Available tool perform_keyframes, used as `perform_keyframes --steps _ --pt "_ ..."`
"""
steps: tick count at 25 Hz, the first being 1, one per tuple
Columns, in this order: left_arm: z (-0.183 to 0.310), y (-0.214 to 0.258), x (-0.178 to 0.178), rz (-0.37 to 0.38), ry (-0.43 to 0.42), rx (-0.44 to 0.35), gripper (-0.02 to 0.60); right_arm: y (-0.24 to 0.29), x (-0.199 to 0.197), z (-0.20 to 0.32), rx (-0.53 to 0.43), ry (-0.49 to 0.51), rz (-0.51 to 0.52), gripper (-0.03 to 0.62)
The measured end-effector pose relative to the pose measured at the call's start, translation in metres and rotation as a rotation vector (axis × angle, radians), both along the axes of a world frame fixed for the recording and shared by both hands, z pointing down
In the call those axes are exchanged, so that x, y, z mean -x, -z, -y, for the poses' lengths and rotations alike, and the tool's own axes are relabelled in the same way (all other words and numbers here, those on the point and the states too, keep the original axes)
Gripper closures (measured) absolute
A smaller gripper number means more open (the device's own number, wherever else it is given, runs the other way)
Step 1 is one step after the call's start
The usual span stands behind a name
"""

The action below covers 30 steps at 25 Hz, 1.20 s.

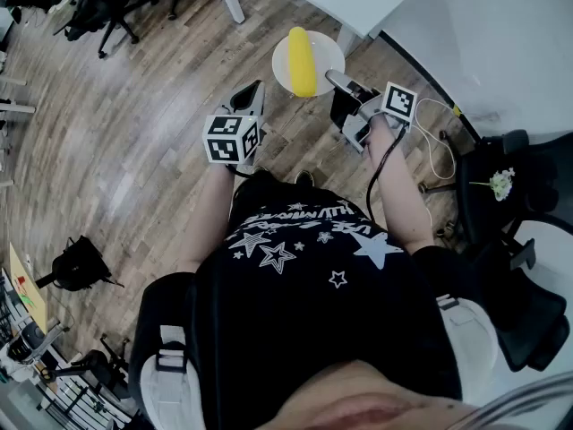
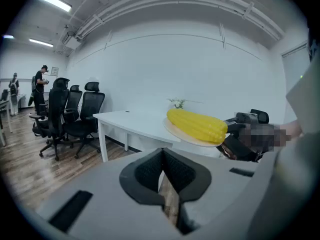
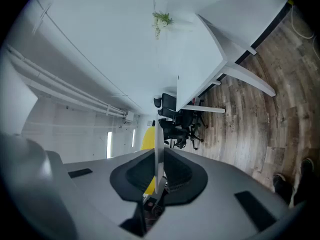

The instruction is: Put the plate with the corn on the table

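A yellow corn cob lies on a round white plate that hangs in the air above the wooden floor, short of the white table. My right gripper is shut on the plate's near rim. In the right gripper view the plate runs edge-on between the pads, with the corn behind it. My left gripper is just left of the plate, shut and empty. The left gripper view shows the corn, the plate and the table beyond my left gripper.
Black office chairs stand left of the table, and more at the far left. A black chair with a small plant sprig is at my right. A cable lies on the floor. People stand far off.
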<state>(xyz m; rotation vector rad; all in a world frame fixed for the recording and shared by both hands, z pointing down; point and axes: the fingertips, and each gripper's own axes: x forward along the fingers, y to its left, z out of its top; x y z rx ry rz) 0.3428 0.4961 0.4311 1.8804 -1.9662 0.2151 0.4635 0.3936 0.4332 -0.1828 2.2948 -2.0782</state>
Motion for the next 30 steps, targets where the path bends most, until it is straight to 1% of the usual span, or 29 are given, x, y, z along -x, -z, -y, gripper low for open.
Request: perform_keyframes --steps 5,11,16,22,25,30 --pt "0.004 0.005 0.003 0.009 0.013 -0.013 0.575 0.003 0.002 0.001 -0.008 0.009 0.001 0.56" --pt "0.007 0.004 0.003 0.006 0.018 -0.01 0.575 0.002 0.001 0.006 -0.02 0.02 -0.008 0.559" --pt "0.006 0.008 0.004 0.009 0.039 -0.015 0.575 0.006 -0.001 0.009 -0.032 0.024 -0.016 0.559" --pt "0.009 0.003 0.008 0.006 0.038 -0.009 0.575 0.004 0.007 0.014 -0.021 0.019 -0.008 0.554" --pt "0.013 -0.003 0.019 0.001 0.036 0.002 0.575 0.001 0.018 0.018 -0.024 0.023 -0.008 0.554" --pt "0.033 -0.013 0.048 -0.014 0.028 0.007 0.575 -0.004 0.046 0.033 -0.033 0.031 -0.016 0.553"
